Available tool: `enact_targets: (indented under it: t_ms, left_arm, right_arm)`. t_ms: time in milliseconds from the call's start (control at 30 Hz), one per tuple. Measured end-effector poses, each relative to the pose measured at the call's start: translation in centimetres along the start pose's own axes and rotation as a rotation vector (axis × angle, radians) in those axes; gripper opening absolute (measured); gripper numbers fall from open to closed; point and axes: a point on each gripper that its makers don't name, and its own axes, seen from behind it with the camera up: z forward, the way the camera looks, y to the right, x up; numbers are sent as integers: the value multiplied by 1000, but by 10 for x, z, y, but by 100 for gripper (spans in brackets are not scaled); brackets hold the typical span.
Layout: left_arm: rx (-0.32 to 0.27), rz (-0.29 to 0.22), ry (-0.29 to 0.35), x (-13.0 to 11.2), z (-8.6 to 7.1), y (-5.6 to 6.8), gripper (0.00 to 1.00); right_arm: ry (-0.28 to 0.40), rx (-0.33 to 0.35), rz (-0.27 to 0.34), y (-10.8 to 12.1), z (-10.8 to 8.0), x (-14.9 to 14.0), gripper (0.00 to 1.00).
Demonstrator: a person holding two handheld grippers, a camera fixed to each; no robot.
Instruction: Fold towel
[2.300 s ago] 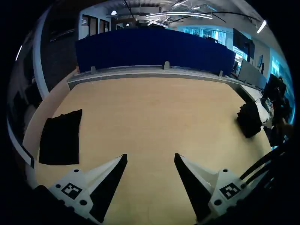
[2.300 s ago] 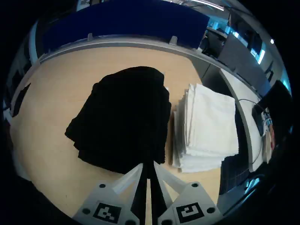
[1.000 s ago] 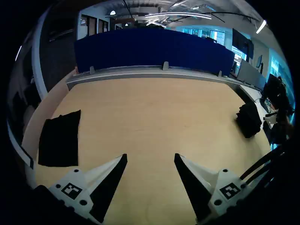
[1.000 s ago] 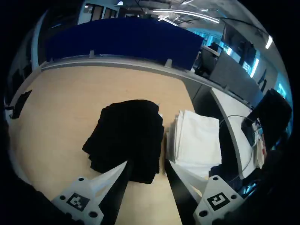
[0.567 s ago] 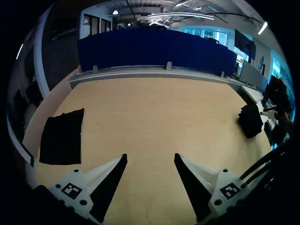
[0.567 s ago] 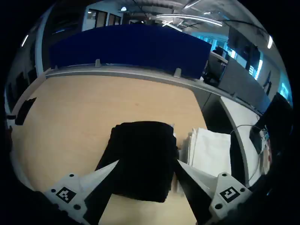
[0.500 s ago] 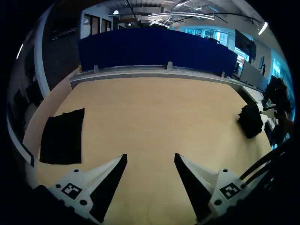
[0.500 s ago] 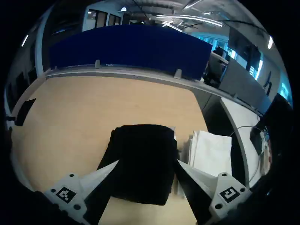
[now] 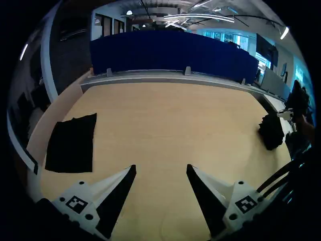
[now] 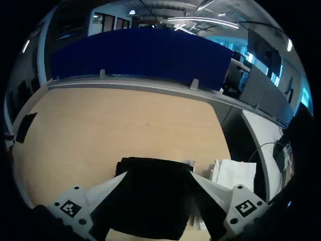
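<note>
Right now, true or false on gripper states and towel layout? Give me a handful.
1. The left gripper is open above bare table. True.
2. The right gripper is shut. False: it is open, with one finger on each side of the black stack.
3. A white stack sits right beside the black stack. True.
4. The flat towel lies on top of the white stack. False: it lies alone on the table, far across from both stacks.
5. A blue divider runs along the table's far edge. True.
</note>
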Motion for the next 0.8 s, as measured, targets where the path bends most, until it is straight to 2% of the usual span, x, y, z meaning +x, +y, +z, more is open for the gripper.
enact_targets:
  t_ms: [500, 800]
  left_arm:
    - [25, -8, -5, -3, -3, -9, 93]
    - [33, -11, -10, -8, -4, -9, 93]
  right_arm:
    - [-65, 8, 40, 9, 37, -23, 100]
    - [-84, 10, 30, 9, 44, -27, 100]
